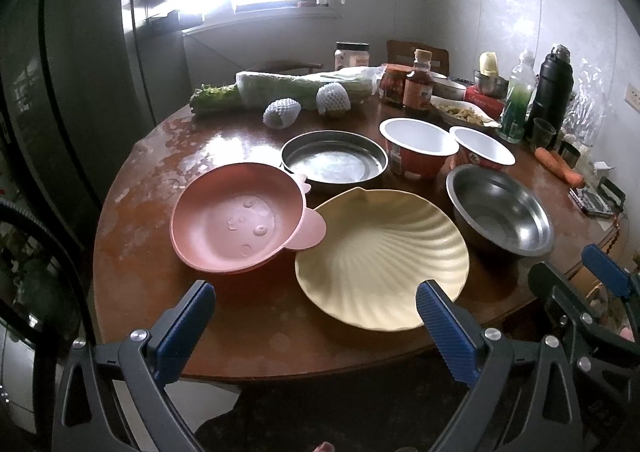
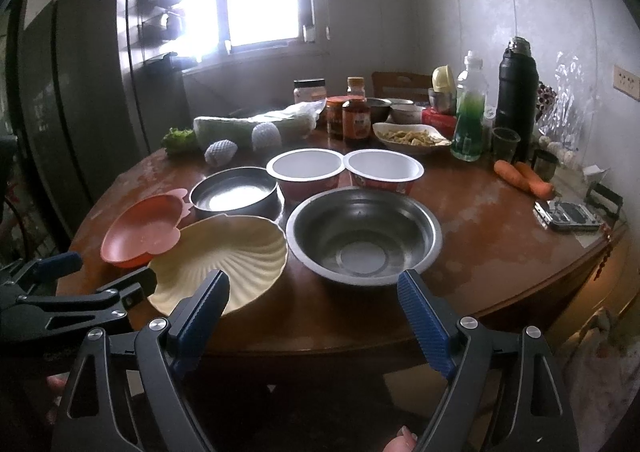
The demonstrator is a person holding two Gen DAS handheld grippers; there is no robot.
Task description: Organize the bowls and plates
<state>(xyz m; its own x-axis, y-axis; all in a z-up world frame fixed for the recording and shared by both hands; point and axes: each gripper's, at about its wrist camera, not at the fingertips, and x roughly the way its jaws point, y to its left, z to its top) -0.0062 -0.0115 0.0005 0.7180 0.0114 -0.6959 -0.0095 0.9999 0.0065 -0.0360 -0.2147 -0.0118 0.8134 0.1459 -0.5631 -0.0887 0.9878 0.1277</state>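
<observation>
On the round wooden table lie a pink bowl-shaped plate, a cream shell-shaped plate, a flat steel pan, a steel bowl and two red paper bowls. My left gripper is open and empty, just in front of the pink and cream plates. My right gripper is open and empty, in front of the steel bowl and the cream plate. The right gripper also shows in the left wrist view.
At the table's back stand jars and sauce bottles, a plate of food, wrapped vegetables, a green bottle and a black flask. Carrots and a small device lie at the right. A fridge stands left.
</observation>
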